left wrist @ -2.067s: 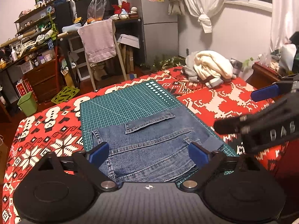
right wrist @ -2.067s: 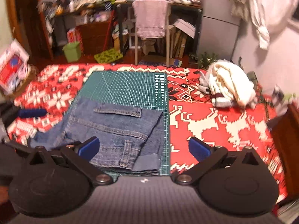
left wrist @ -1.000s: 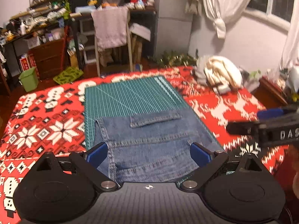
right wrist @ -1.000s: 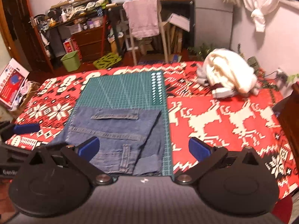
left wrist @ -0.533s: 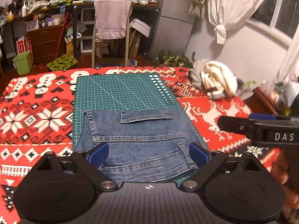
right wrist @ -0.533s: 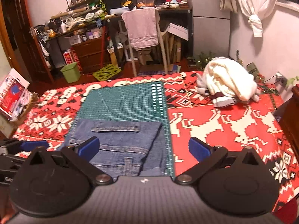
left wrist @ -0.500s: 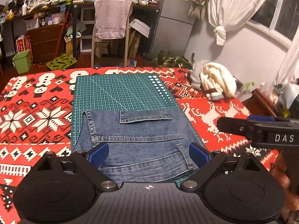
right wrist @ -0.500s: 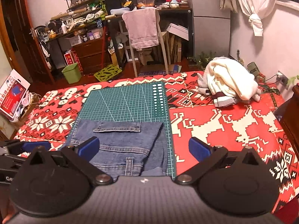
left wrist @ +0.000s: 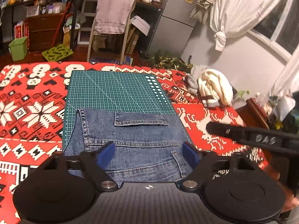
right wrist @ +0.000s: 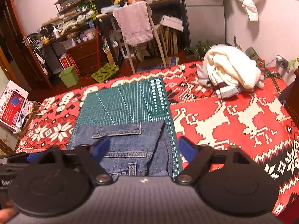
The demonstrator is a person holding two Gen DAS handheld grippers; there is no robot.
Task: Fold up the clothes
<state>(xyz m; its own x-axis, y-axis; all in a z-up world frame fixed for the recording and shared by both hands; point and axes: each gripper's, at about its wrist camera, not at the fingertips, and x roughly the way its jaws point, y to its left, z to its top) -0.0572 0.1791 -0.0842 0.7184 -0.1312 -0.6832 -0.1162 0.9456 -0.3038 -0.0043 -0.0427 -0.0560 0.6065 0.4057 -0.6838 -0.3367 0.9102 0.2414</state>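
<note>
A: Legible markings?
B: "DAS" on the right tongs [left wrist: 261, 140].
A: Tongs state?
B: Left tongs [left wrist: 148, 152] and right tongs both spread wide, empty.
A: Jeans position?
B: Folded jeans [left wrist: 129, 140] lie on the cutting mat's [left wrist: 112, 89] 6 o'clock half; 12 o'clock half bare.

the near edge of the folded blue denim jeans [left wrist: 130, 145] is hidden behind the black left gripper [left wrist: 149, 153] in the left wrist view, and behind the black right gripper [right wrist: 143, 148] in the right wrist view. the grey garment [left wrist: 193, 80] is largely covered by the crumpled cream sweater [left wrist: 214, 87]. small items on the cluttered dark shelves [right wrist: 71, 24] are too small to be told.
</note>
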